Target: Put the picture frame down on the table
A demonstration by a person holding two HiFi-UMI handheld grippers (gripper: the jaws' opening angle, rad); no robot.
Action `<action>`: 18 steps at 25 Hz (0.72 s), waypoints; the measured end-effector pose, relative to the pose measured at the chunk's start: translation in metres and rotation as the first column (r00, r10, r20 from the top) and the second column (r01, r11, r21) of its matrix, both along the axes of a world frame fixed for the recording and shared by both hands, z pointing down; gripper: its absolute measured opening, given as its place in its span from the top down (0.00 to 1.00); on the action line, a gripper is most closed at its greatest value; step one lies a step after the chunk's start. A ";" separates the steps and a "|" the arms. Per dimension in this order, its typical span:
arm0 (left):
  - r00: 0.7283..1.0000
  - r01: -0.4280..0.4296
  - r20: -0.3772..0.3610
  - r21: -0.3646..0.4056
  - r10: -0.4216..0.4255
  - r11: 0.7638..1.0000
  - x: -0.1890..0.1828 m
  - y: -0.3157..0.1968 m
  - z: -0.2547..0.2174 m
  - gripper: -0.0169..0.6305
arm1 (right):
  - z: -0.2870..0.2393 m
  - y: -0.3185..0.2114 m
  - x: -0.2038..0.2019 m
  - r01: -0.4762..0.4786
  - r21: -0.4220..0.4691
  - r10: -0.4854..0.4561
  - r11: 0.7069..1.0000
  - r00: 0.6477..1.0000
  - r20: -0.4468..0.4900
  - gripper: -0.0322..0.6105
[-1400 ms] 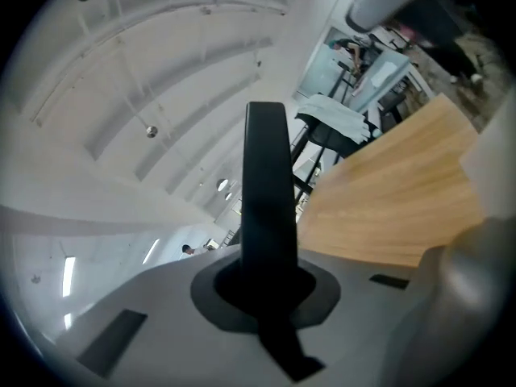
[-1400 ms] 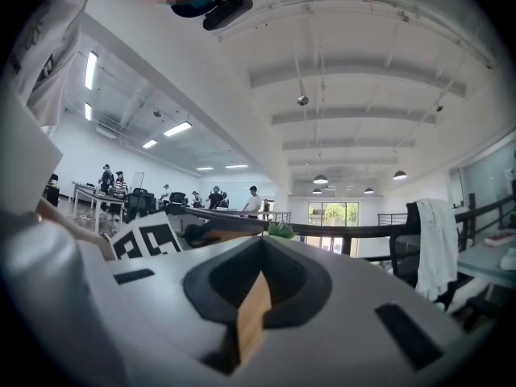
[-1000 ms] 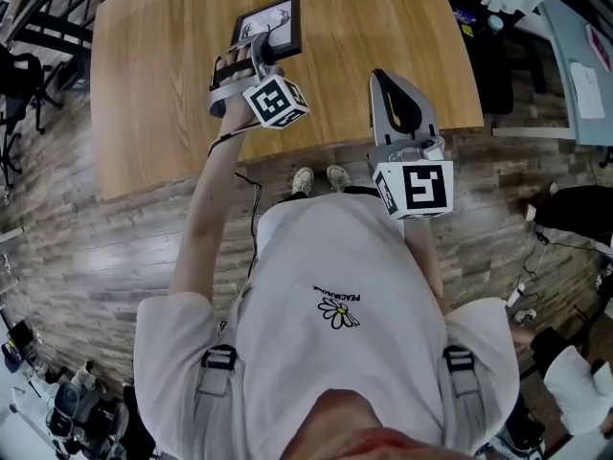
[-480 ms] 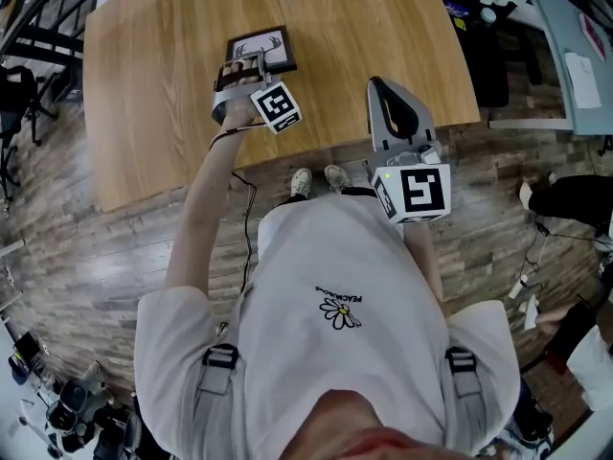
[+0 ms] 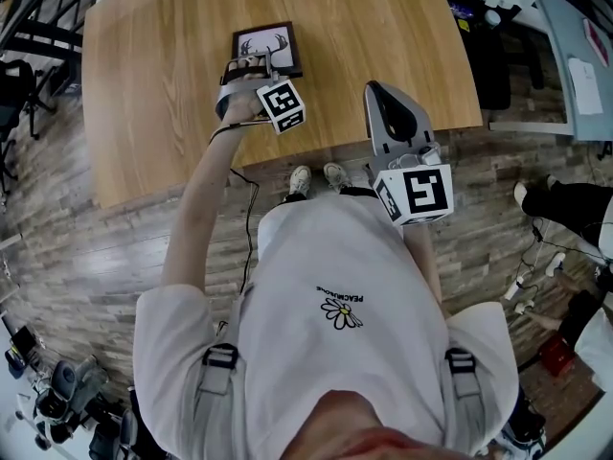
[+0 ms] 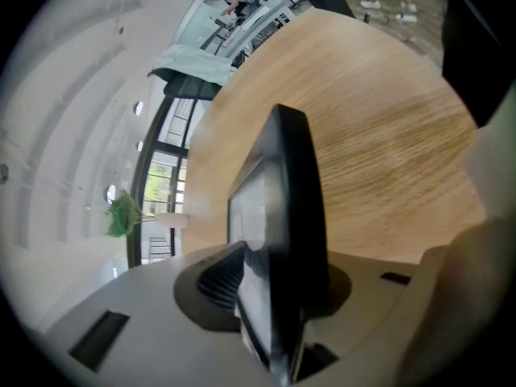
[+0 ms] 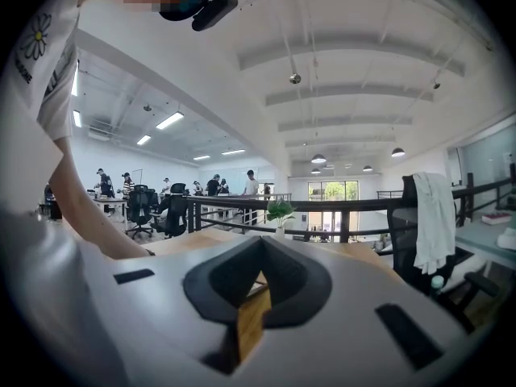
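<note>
You had lowered the black rectangular picture frame [image 5: 265,44] close to the light wooden bench [image 5: 144,94], your left gripper [image 5: 251,65] still clamped on its edge; release remained. Your right gripper [image 5: 383,99] hung closed, empty.

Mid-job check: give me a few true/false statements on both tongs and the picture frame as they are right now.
1. The left tongs are shut on the picture frame. True.
2. The right tongs hold a second frame. False: their jaws are together with nothing between them.
3. The picture frame is over the wooden table. True.
4. The right tongs touch the picture frame. False: they are apart from it, by the table's near edge.
</note>
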State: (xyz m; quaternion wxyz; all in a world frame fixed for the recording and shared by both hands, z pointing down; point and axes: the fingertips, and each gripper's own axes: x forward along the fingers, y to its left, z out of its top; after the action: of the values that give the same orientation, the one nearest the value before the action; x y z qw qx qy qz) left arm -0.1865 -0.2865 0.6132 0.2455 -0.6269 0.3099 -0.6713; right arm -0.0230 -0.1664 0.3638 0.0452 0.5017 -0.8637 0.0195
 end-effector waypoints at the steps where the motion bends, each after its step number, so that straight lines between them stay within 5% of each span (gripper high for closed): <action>1: 1.000 0.006 -0.007 -0.060 -0.007 0.998 0.000 0.005 0.007 0.72 | 0.001 -0.001 0.001 -0.002 -0.004 0.002 1.000 1.000 0.005 0.94; 4: 1.000 0.018 -0.012 -0.135 -0.020 0.991 0.000 0.014 0.018 0.64 | 0.002 -0.002 0.003 -0.007 -0.017 0.008 1.000 1.000 0.028 0.94; 18: 0.998 0.037 -0.037 -0.193 -0.044 0.980 0.007 0.019 0.030 0.57 | 0.006 -0.001 0.010 0.023 -0.041 -0.021 0.999 0.999 0.049 0.93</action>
State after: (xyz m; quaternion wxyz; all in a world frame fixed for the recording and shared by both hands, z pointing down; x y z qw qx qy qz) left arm -0.1798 -0.2675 0.6434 0.1637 -0.6549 0.2612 -0.6900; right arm -0.0129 -0.1677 0.3702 0.0348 0.4907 -0.8693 0.0489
